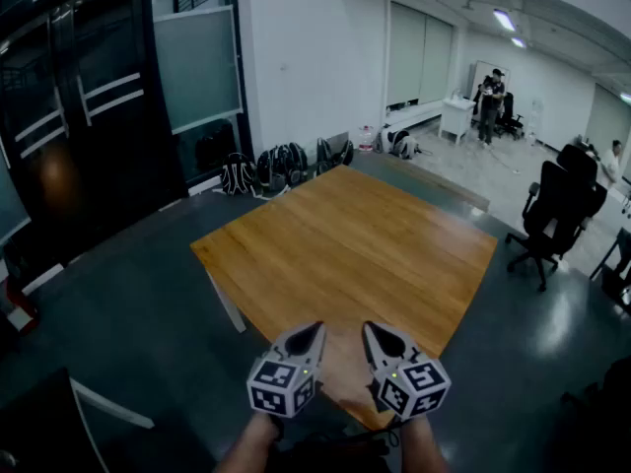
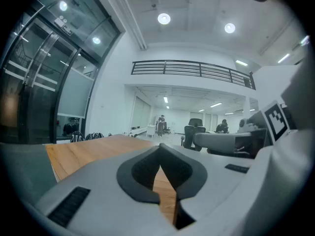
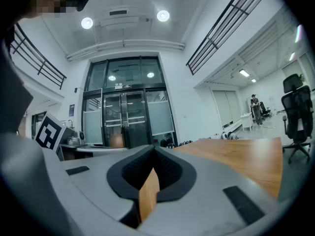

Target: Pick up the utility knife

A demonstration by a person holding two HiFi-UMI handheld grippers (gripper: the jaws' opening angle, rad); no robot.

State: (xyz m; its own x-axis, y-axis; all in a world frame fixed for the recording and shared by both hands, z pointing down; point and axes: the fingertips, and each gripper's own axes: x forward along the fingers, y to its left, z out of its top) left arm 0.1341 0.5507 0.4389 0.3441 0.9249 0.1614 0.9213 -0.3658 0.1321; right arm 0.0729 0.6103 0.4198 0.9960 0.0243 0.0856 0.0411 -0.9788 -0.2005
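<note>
The left claw [image 1: 315, 331] and right claw [image 1: 372, 330] are being held closed and empty, side by side over the table's [image 1: 345, 215] near corner. The knife is being shown in no view.

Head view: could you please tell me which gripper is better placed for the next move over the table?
Neither, as far as I can judge: left gripper and right gripper hover side by side over the near corner of the table, jaws together, empty. No utility knife shows.
</note>
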